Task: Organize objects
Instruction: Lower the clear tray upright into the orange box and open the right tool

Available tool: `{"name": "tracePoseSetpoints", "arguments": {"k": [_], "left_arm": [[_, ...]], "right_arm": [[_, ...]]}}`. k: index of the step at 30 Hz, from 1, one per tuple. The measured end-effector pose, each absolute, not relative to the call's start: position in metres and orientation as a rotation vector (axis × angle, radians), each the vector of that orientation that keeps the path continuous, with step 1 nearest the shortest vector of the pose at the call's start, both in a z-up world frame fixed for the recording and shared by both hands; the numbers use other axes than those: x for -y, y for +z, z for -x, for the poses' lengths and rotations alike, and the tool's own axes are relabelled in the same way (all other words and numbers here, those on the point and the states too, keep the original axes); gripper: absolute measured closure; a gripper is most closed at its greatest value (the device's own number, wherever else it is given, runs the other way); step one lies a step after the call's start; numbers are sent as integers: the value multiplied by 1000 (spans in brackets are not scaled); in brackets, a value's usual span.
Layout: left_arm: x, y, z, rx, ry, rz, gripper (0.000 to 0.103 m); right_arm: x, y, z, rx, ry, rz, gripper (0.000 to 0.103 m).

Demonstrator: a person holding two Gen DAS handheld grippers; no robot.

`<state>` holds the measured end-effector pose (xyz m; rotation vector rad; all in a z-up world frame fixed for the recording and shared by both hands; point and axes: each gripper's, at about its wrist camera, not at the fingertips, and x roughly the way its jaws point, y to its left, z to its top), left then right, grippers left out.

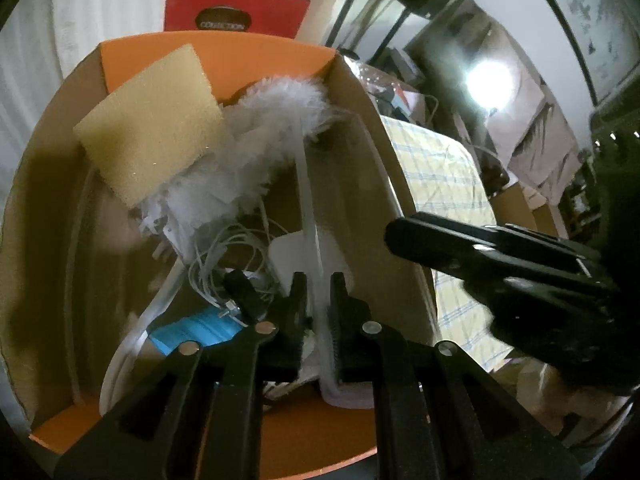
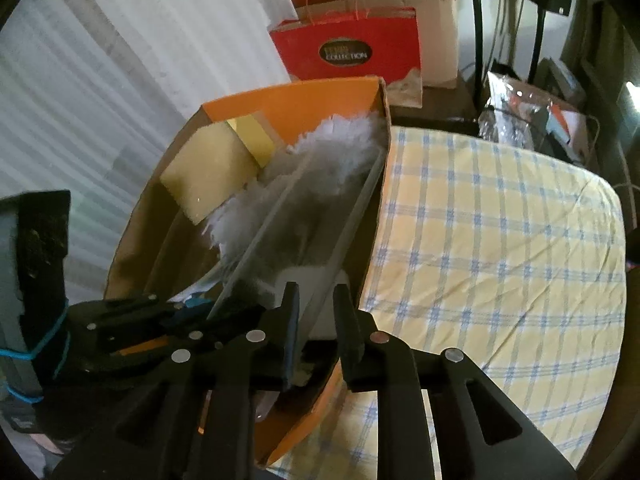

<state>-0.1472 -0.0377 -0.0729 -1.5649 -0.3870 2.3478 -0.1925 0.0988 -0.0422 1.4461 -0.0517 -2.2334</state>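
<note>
An orange cardboard box [image 1: 224,50] holds a yellow sponge [image 1: 152,120], a white fluffy duster [image 1: 272,120] with a long pale handle [image 1: 308,216], tangled white cables [image 1: 224,252], a white block [image 1: 296,252] and a blue packet [image 1: 192,330]. My left gripper [image 1: 318,300] is inside the box, its jaws closed narrowly on the duster handle. My right gripper [image 2: 316,312] hovers over the box's right wall [image 2: 376,216], jaws slightly apart around a pale strip [image 2: 352,220]; whether it grips is unclear. The box [image 2: 288,100], sponge [image 2: 208,168] and duster [image 2: 320,148] also show in the right wrist view.
The box sits on a yellow and blue checked mattress [image 2: 500,240]. A red paper bag [image 2: 352,48] and cardboard boxes [image 2: 436,32] stand behind. A ribbed white wall [image 2: 100,80] is at left. Cluttered items [image 2: 532,116] lie at the back right.
</note>
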Motion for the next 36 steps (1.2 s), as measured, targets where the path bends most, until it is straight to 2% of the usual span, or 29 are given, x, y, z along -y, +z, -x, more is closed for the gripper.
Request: {"name": "tracePoseSetpoints", "arguments": {"k": [1,3,4,6,8,9,10,11,14,20,29,30,31,33,34,36], "left_arm": [[41,-72,147,411,2347,1559,77],[50,-70,145,478,2337,1535,65],[54,-69,143,489,2337,1536,65],[55,-69,143,484,2334,1540,65],[51,-71,143,449,2326,1562,72],[48,-72,143,427,2324,1571,86],[44,-73,144,399,2324,1582,94],[40,-74,144,374,2329,1587,97],[33,-74,144,377,2364,1577,98],[31,-75,155,495,2441,1526,98],[19,-91,162,403,2443,1595,97],[19,-90,159,386,2453,1598,91],[19,-89,157,385,2455,1599,77],[25,-88,152,443,2434,1591,56],[28,-87,149,472,2427,1580,52],[34,-84,145,508,2428,1572,52]], "right_arm": [[-101,-39,192,65,-2238,-1428,80],[-105,-31,190,85,-2251,-1395,69],[-107,-26,188,88,-2260,-1379,65],[-110,-19,181,82,-2262,-1352,61],[-110,-14,176,73,-2260,-1333,61],[-110,-13,173,73,-2257,-1330,61],[-110,-13,172,72,-2253,-1331,61],[-110,-14,170,70,-2248,-1334,61],[-110,-18,168,76,-2237,-1340,61],[-116,-26,169,101,-2230,-1350,61],[-134,-28,172,165,-2235,-1345,61],[-136,-28,170,168,-2233,-1343,61],[-137,-28,169,170,-2231,-1341,61],[-140,-28,166,169,-2233,-1335,61],[-141,-28,164,167,-2236,-1332,61],[-143,-27,160,167,-2239,-1326,61]]}}
